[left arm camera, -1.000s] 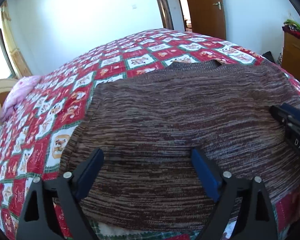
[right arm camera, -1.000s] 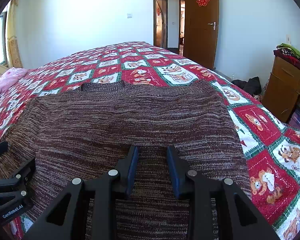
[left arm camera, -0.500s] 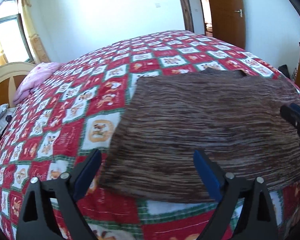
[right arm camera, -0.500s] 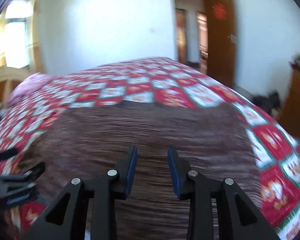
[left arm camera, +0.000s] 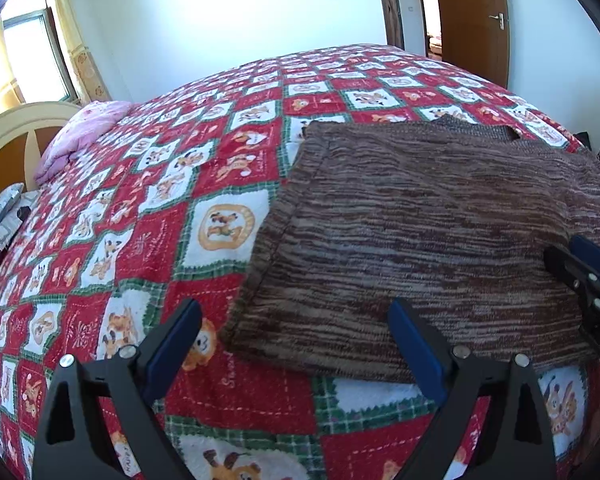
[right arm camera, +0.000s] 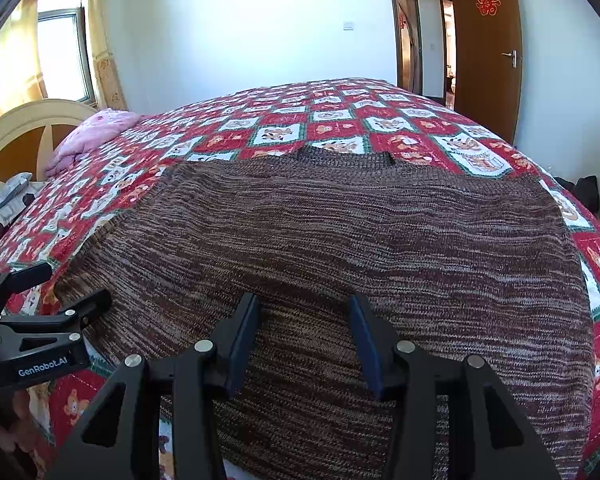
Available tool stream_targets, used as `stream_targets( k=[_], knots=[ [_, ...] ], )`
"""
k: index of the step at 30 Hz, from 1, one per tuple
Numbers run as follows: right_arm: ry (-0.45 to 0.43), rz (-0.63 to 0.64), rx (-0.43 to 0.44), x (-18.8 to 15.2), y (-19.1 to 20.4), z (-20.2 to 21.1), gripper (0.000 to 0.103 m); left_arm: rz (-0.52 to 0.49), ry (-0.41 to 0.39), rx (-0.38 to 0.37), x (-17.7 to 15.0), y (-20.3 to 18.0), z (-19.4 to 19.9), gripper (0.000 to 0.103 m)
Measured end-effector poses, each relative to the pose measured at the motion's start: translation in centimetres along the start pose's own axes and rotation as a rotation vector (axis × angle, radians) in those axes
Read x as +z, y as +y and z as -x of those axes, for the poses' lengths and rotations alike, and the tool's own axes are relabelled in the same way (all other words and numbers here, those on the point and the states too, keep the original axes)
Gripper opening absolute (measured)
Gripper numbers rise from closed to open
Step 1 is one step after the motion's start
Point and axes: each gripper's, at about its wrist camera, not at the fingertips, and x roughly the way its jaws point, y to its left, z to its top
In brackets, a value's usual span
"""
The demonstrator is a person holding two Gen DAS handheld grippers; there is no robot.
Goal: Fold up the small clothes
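White walls (right arm camera: pixel 240 20) close a sunlit bedroom, and a bed fills nearly all of both views under a red, white and green patchwork quilt (left arm camera: pixel 204 184) printed with cartoon animals.

From the left wrist view, the left gripper (left arm camera: pixel 296 344) hangs with its jaws spread wide, holding nothing. One blue pad (left arm camera: pixel 172 344) is over bare quilt, the other over the near left corner of the sweater (left arm camera: pixel 420 232). That brown marled knit lies flat on the quilt, its collar toward the far side of the bed, its near hem close to the bed's edge. At the right border of this view the right gripper (left arm camera: pixel 588 268) reaches in above the knit.

From the right wrist view, the right gripper (right arm camera: pixel 304 336) is also parted, though less widely, with nothing between its pads; both fingers are over the sweater's (right arm camera: pixel 340 248) lower middle. Whether the pads touch the fabric I cannot tell. The left gripper (right arm camera: pixel 56 288) shows at the left border, black, marked "GenRobot.AI", jaws apart beside the knit's left edge.

Beyond the sweater the quilt (right arm camera: pixel 340 116) runs on to the far wall. A pink blanket (right arm camera: pixel 96 132) is bunched at the left by a cream headboard (right arm camera: pixel 24 128), with a grey spotted pillow (left arm camera: pixel 0 220) nearer. A window (right arm camera: pixel 60 52) with yellow curtains is behind the headboard. On the right a brown door (right arm camera: pixel 484 60) bearing a red paper ornament (right arm camera: pixel 486 0) stands open onto a hallway.
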Motion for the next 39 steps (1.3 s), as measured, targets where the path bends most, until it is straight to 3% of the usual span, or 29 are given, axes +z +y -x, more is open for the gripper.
stream_targets(
  k=[3, 6, 10, 13, 14, 16, 20, 25, 26, 27, 29, 31, 34, 39],
  knots=[
    [0.001, 0.025, -0.016, 0.0, 0.5, 0.0, 0.049, 0.024, 0.014, 0.001, -0.3, 0.7, 0.5, 0.103],
    [0.006, 0.018, -0.010, 0.1, 0.5, 0.0, 0.049, 0.104, -0.011, -0.093, -0.8, 2.1, 1.6, 0.103],
    [0.010, 0.018, -0.010, 0.1, 0.5, 0.0, 0.049, 0.346, 0.017, -0.286, -1.9, 4.2, 2.3, 0.095],
    [0.011, 0.017, -0.009, 0.1, 0.5, 0.0, 0.049, 0.525, 0.094, -0.426, -3.4, 4.7, 1.3, 0.086],
    [0.012, 0.015, -0.006, 0.1, 0.5, 0.0, 0.049, 0.578, 0.108, -0.453, -3.9, 4.7, 1.0, 0.086],
    [0.013, 0.013, -0.004, 0.1, 0.5, 0.0, 0.049, 0.637, 0.055, -0.451, -4.4, 4.7, 1.2, 0.086],
    [0.014, 0.013, -0.003, 0.1, 0.4, 0.0, 0.049, 0.627, 0.009, -0.431, -2.3, 4.3, -0.3, 0.085],
    [0.013, 0.012, -0.001, 0.1, 0.5, 0.0, 0.049, 0.674, -0.015, -0.445, -0.7, 5.3, -2.1, 0.072],
    [0.013, 0.012, -0.002, 0.1, 0.4, 0.0, 0.049, 0.668, -0.022, -0.444, -0.7, 5.3, -2.2, 0.056],
    [0.013, 0.012, -0.002, 0.1, 0.5, 0.0, 0.049, 0.642, -0.022, -0.436, -0.8, 5.2, -2.4, 0.034],
    [0.014, 0.012, -0.002, 0.1, 0.4, 0.0, 0.050, 0.606, -0.025, -0.413, -1.4, 5.2, -2.9, 0.020],
    [0.014, 0.013, -0.002, 0.1, 0.5, 0.0, 0.050, 0.584, -0.062, -0.419, -2.3, 5.4, -2.9, 0.018],
    [0.010, 0.007, 0.000, 0.1, 0.4, 0.1, 0.050, 0.612, -0.058, -0.448, -2.3, 5.9, -3.2, 0.019],
    [-0.024, -0.044, 0.079, 0.7, -0.1, 1.4, 0.050, 0.638, -0.073, -0.493, -2.7, 6.5, -3.2, 0.021]
  ],
)
